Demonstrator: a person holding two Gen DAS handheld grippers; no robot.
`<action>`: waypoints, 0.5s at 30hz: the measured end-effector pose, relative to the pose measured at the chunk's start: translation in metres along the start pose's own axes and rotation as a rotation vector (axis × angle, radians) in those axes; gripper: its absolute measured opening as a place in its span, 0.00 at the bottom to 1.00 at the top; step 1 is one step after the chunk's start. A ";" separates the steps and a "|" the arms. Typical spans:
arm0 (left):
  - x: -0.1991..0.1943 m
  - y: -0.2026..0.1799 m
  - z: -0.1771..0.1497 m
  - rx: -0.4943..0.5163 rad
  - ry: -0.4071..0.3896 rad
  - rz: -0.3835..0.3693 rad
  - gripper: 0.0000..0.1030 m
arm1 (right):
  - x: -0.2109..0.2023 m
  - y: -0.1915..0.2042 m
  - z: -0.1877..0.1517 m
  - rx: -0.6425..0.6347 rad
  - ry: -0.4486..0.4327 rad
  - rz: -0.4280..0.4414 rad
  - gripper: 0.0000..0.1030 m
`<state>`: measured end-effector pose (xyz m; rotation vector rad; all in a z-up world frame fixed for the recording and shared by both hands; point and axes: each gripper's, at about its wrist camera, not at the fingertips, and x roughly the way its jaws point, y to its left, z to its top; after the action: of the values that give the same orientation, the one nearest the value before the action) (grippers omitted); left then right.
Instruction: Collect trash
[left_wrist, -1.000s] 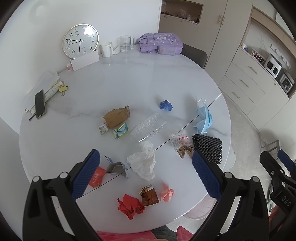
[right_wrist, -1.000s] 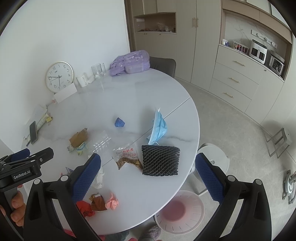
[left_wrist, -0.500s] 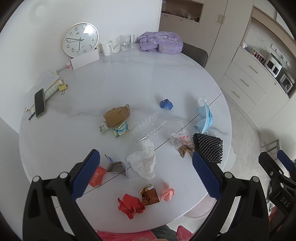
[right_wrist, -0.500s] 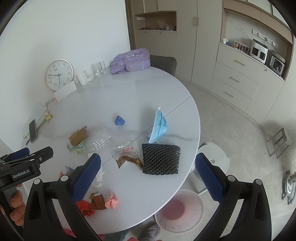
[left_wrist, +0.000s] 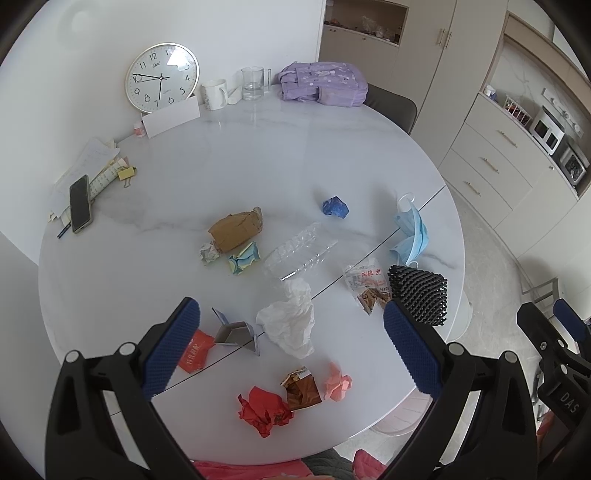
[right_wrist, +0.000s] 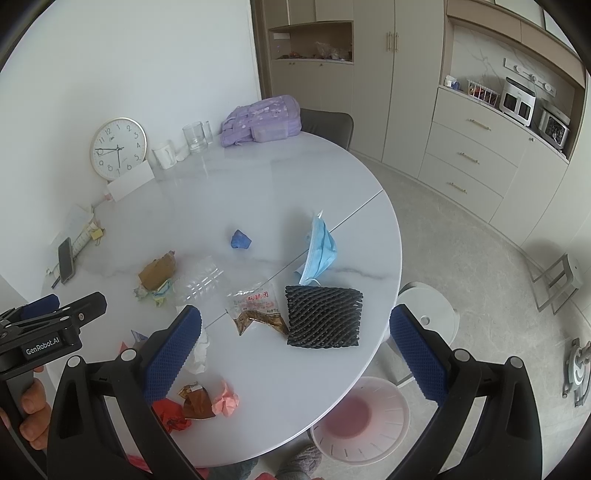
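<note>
Trash: scattered over the near half of the tabletop (left_wrist: 258, 155); the bin (right_wrist: 360, 419) stands on the floor just past the near edge.
Black foam net (right_wrist: 324, 316): probably light and springy; pinch one edge.
White tissue (left_wrist: 291, 319): soft, likely weightless; grab its bunched middle.
Left gripper (left_wrist: 291, 350): you hold it above the near litter, jaws spread wide, empty.
Right gripper (right_wrist: 295, 354): high over the tabletop edge, jaws released, carrying nothing.

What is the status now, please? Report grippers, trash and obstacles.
Left gripper open, empty. Right gripper open, empty. Trash scattered on table, bin on floor beside it. Nothing blocking.
</note>
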<state>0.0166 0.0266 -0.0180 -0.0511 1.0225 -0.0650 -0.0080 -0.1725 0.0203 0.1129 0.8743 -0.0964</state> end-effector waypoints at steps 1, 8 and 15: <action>0.001 0.001 0.000 0.001 0.002 -0.001 0.92 | 0.000 0.000 -0.001 0.001 0.001 0.000 0.98; 0.018 0.026 -0.008 0.090 -0.010 -0.065 0.93 | 0.020 0.014 -0.020 -0.025 0.016 0.047 0.98; 0.071 0.086 -0.045 0.280 0.062 -0.037 0.93 | 0.071 0.038 -0.065 -0.042 0.190 0.157 0.98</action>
<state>0.0178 0.1063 -0.1077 0.1876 1.0664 -0.2441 -0.0069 -0.1285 -0.0734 0.1533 1.0531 0.0807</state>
